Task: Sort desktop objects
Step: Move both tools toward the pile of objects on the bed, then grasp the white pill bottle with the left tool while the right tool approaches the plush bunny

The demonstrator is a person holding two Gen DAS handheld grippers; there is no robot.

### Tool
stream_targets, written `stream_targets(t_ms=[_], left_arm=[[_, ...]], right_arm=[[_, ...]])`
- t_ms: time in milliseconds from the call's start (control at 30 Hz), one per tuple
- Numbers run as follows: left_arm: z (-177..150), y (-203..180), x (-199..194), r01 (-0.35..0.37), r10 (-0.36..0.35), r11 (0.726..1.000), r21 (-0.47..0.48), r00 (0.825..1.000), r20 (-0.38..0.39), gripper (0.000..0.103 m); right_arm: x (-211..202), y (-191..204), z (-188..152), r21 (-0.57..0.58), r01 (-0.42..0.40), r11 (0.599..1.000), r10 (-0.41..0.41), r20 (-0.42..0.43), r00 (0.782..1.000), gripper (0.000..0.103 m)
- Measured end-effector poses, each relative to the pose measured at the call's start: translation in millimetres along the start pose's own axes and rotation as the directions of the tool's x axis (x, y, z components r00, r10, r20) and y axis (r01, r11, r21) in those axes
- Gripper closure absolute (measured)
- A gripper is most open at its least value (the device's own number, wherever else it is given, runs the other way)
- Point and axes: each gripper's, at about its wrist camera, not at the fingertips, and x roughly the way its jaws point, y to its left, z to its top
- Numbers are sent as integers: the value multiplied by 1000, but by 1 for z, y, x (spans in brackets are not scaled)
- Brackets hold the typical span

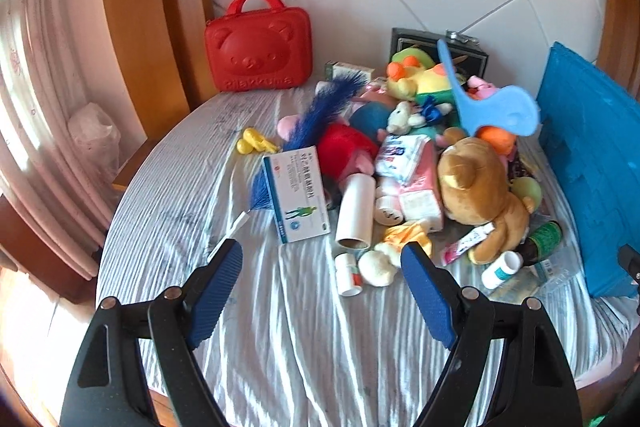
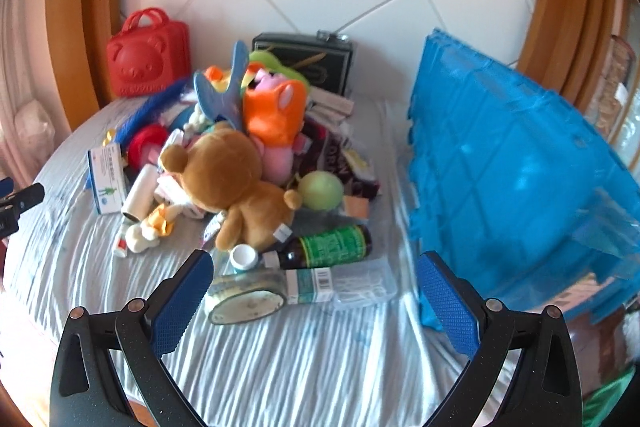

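A pile of objects lies on a round table under a white striped cloth [image 1: 280,327]. It holds a brown teddy bear [image 1: 480,187] [image 2: 236,183], a white medicine box [image 1: 298,195], a white roll [image 1: 355,211], a small white pill bottle [image 1: 347,273], a dark green-labelled bottle [image 2: 332,245], an oval tin [image 2: 248,297] and several plush toys. My left gripper [image 1: 322,259] is open and empty, above the cloth just short of the pill bottle. My right gripper [image 2: 316,267] is open and empty, with the tin and bottles between its fingers' line.
A blue plastic crate [image 2: 512,167] [image 1: 592,167] stands at the table's right. A red bear-faced case [image 1: 258,45] leans on the tiled wall at back left. A dark box [image 2: 304,61] stands behind the pile. Wooden frames flank the wall.
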Motion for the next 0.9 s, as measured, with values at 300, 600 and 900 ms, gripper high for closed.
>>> stream_targets(t_ms=[300, 600, 900], left_arm=[[-16, 12, 82, -104, 93, 993, -47, 976, -198, 21], [-41, -15, 146, 18, 3, 998, 58, 939, -344, 31], [-52, -25, 185, 181, -107, 973, 144, 903, -416, 59]], right_arm=[[94, -6, 7, 0, -140, 990, 138, -160, 977, 0], [138, 20, 4, 37, -173, 984, 177, -272, 946, 23], [138, 92, 18, 56, -220, 974, 226, -270, 936, 23]])
